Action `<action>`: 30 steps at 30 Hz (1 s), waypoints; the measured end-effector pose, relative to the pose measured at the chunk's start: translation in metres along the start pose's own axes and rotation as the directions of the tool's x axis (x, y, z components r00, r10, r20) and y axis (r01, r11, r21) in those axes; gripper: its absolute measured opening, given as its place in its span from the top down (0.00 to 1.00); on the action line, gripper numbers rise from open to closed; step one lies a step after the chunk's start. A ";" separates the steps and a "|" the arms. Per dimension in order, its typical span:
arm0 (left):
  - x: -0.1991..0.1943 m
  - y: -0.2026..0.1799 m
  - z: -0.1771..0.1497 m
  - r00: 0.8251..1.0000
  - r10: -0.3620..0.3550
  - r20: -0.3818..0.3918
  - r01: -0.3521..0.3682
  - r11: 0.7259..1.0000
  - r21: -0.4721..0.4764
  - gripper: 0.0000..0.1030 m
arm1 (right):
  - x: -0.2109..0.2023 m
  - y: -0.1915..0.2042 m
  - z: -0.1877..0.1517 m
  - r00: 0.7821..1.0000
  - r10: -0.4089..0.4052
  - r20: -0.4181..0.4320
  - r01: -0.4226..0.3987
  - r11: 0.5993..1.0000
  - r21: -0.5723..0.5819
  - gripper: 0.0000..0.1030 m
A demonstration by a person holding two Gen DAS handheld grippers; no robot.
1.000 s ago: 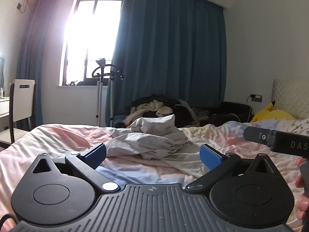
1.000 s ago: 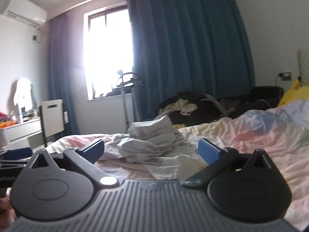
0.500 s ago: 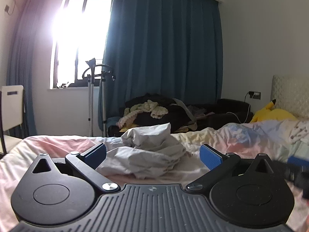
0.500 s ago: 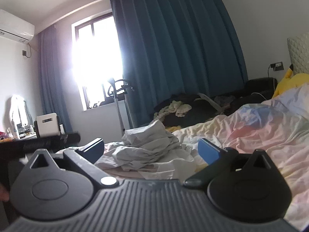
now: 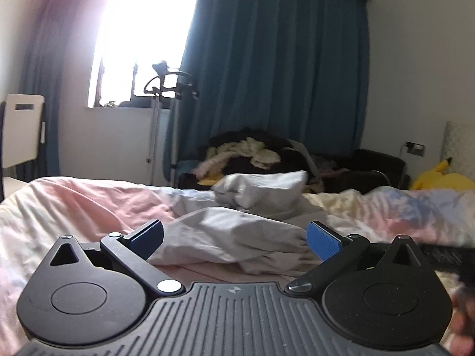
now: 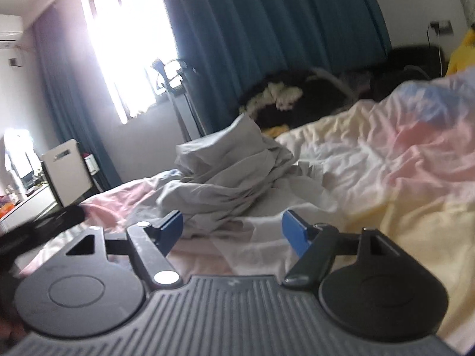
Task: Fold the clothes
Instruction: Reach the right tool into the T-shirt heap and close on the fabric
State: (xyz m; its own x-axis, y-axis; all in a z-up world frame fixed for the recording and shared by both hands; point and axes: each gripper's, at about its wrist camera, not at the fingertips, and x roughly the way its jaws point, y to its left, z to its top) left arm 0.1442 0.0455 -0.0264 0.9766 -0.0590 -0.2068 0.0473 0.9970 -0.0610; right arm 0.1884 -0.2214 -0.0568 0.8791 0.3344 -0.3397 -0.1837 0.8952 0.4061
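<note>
We saw a crumpled grey garment [image 5: 237, 231] at twelve o'clock on the pastel-quilted bed [image 5: 89, 201], blue curtains [image 5: 276, 74] behind; our left tongs [image 5: 234, 238] spread, right tongs [image 6: 231, 231] just narrowing, both empty.

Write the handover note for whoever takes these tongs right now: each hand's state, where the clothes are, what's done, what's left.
Left tongs: open, holding nothing, low over the bed, pointed at the near edge of the grey garment.
Right tongs: open and empty; the jaws have just been closing, with pale fabric at the pile's near edge lying in the gap but not pinched.
Clothes: the garment sits crumpled in one heap mid-bed, peak standing up.
Done: nothing folded yet; both tongs have only closed in on the heap.
Left: grab an edge with each hand, spread it flat, then fold.
</note>
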 end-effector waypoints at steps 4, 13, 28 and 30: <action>0.021 0.019 -0.012 0.999 0.004 -0.040 -0.006 0.998 -0.056 0.00 | 0.071 -0.002 0.028 0.999 -0.023 -0.039 0.026 0.996 0.082 0.38; 0.042 0.032 -0.028 0.995 -0.020 -0.097 0.007 0.991 -0.130 0.00 | 0.172 -0.006 0.064 0.980 -0.185 -0.073 0.198 0.948 0.250 0.47; 0.043 0.027 -0.027 0.992 -0.037 -0.121 0.016 0.985 -0.172 0.00 | 0.051 0.014 0.051 0.999 -0.021 0.029 0.016 0.987 0.160 0.92; 0.034 0.026 -0.023 0.994 -0.057 -0.098 0.039 0.984 -0.174 0.00 | 0.018 0.021 0.049 0.999 0.005 0.043 -0.011 0.992 0.127 0.92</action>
State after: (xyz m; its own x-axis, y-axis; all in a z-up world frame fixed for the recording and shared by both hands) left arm 0.1739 0.0684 -0.0571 0.9469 -0.1205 -0.2981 0.0486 0.9701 -0.2378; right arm 0.2220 -0.2112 -0.0132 0.8961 0.3263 -0.3009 -0.1356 0.8468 0.5144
